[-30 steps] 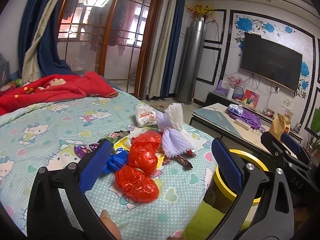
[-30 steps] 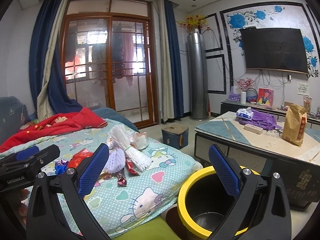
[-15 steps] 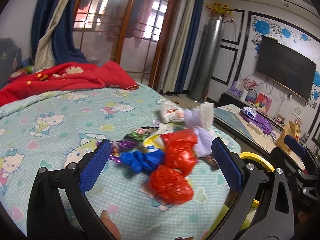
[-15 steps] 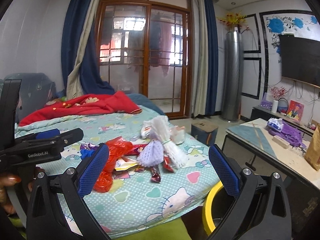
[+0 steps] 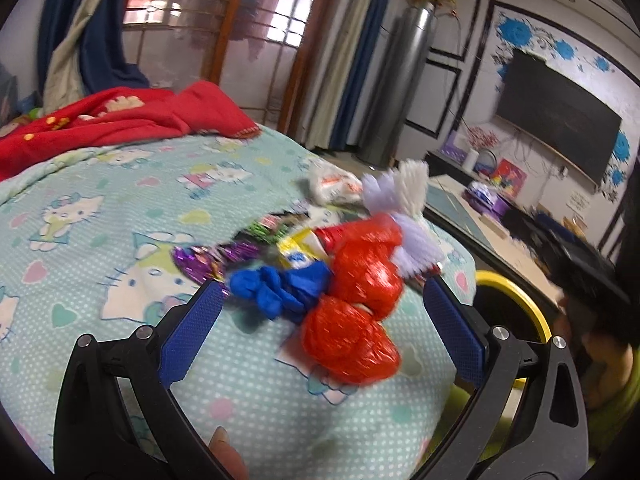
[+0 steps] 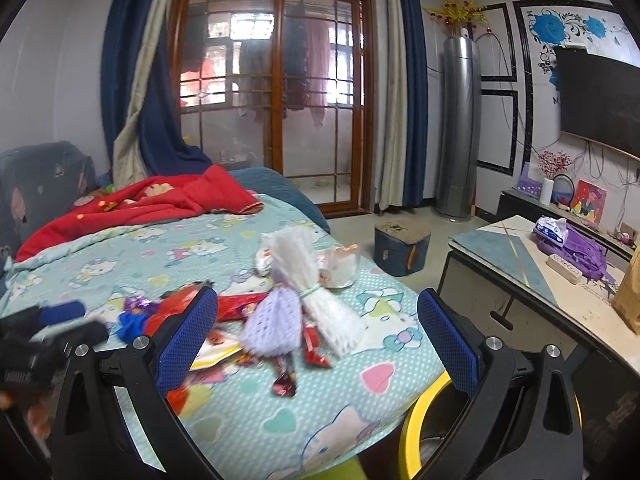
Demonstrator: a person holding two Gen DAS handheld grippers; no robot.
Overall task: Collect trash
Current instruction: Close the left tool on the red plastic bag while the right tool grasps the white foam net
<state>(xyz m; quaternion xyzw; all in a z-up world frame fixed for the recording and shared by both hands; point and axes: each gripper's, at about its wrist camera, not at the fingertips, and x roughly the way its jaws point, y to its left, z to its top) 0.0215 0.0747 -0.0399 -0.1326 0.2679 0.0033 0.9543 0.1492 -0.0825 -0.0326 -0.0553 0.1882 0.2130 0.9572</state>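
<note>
A heap of trash lies on the bed near its right edge: two red plastic bags [image 5: 356, 312], a crumpled blue bag [image 5: 280, 286], purple foil wrappers [image 5: 200, 262], a yellow packet [image 5: 298, 246] and a lavender-and-white foam net bundle [image 6: 296, 308]. My left gripper [image 5: 320, 328] is open and hovers just before the red bags, which sit between its blue pads. My right gripper [image 6: 316, 334] is open too, above the bed edge in front of the foam bundle. A yellow-rimmed black bin [image 5: 516, 304] stands on the floor beside the bed.
A red blanket [image 6: 152, 204] is bunched at the bed's far end. A low table [image 6: 532, 276] with purple cloth and a brown paper bag stands to the right. A small blue stool [image 6: 402, 246] sits on the floor beyond the bed. A person's fingertip [image 5: 224, 450] shows low down.
Both grippers have moved closer to the trash heap and lower over the bed. The left one now frames the red bags. Both stay open.
</note>
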